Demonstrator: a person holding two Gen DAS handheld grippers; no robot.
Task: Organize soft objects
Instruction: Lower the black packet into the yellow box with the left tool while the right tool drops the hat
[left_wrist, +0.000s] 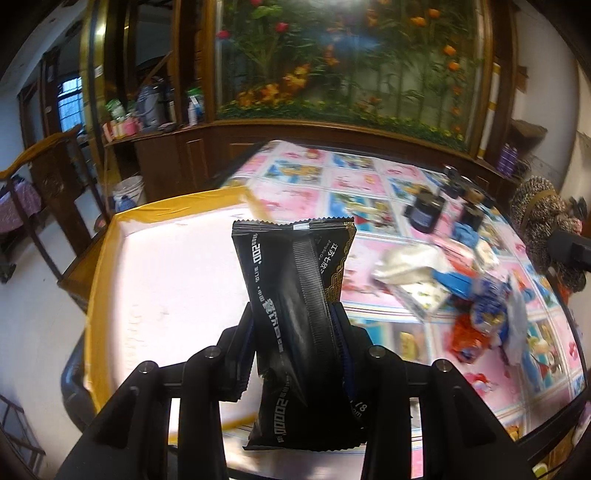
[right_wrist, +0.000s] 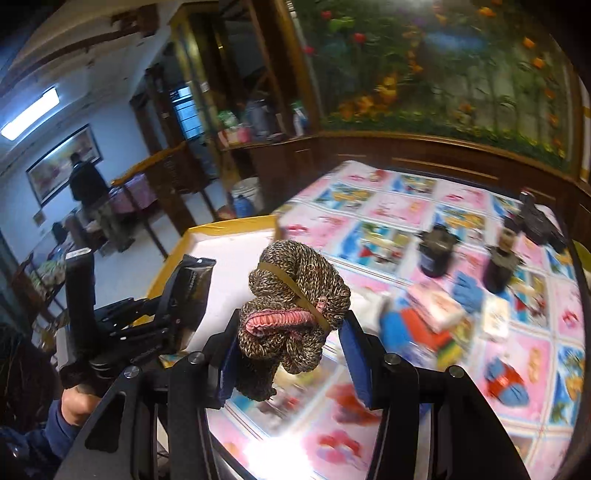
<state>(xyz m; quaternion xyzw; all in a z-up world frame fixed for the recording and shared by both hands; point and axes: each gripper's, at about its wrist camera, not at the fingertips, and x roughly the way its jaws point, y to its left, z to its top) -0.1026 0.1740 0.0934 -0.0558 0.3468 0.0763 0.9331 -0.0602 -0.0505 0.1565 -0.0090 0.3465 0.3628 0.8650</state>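
At the far left, from my right wrist camera, I see the person's hand in a dark blue sleeve gripping the handle of my left gripper. From its own camera, that left gripper has its jaws pinching a glossy black foil snack packet with white printed lettering around the middle, the packet standing upright between the blue pads, its crimped top edge above them and its lower end hanging below. Behind the packet lies a shallow white tray with a yellow rim, resting on the left part of the table, and the packet is held above it.

Moving right, my right gripper holds a rolled bundle of brown-and-cream knitted fabric with a pink ribbed cuff, bound by a tan band. The left blue pad presses into the knit; on the right side I see the pad just beside the bundle, so the jaws are closed on it at a middling width. The bundle sits lifted over the near edge of the white tray.

Further right, the table wears a pink-and-blue cartoon-print plastic cloth. On it lies a blurred heap of soft packets and cloths in white, blue and red, and beyond that stand two dark jars.
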